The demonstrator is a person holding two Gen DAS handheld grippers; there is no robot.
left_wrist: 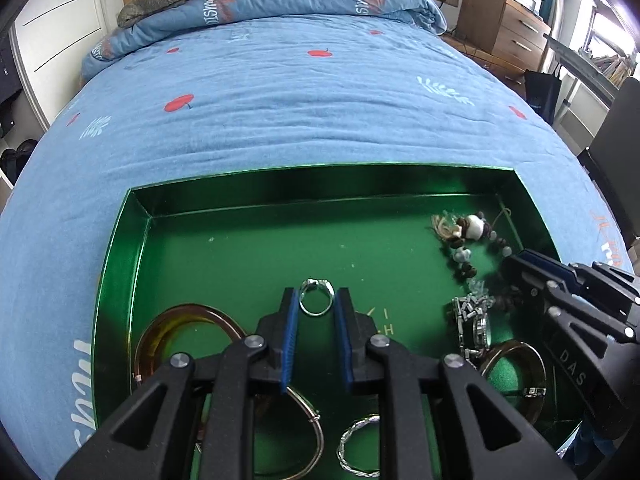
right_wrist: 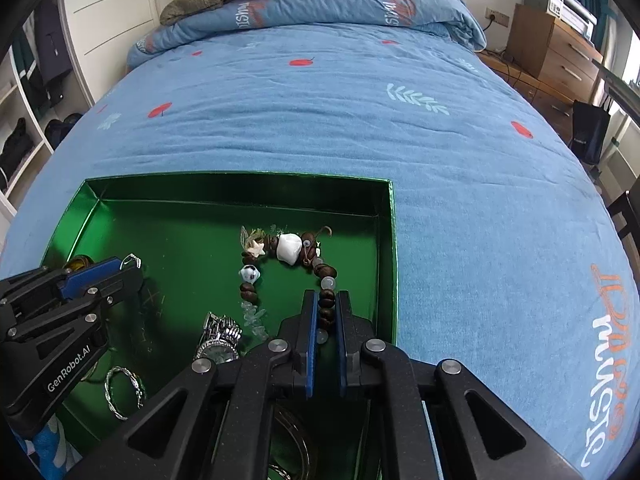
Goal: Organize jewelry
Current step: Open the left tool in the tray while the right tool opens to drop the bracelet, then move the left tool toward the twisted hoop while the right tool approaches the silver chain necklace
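Note:
A green tray (left_wrist: 120, 240) (right_wrist: 394, 248) lies on the bed and holds the jewelry. My left gripper (left_wrist: 316, 300) is shut on a silver ring (left_wrist: 316, 298), whose top shows past the fingertips in the right wrist view (right_wrist: 132, 260). My right gripper (right_wrist: 326, 300) is shut on a beaded bracelet (right_wrist: 290, 248) of brown and white beads, low over the tray's right side; the bracelet also shows in the left wrist view (left_wrist: 468, 236). A silver watch (left_wrist: 474, 322) (right_wrist: 220, 340), amber bangles (left_wrist: 188, 332) (left_wrist: 516, 376) and a twisted silver bangle (left_wrist: 356, 448) (right_wrist: 122, 392) lie in the tray.
The blue bedspread (left_wrist: 300, 112) surrounds the tray. A folded duvet (left_wrist: 260, 12) and pillows lie at the head. A wooden drawer unit (left_wrist: 504, 28) stands to the right of the bed, shelves (right_wrist: 20, 128) to the left.

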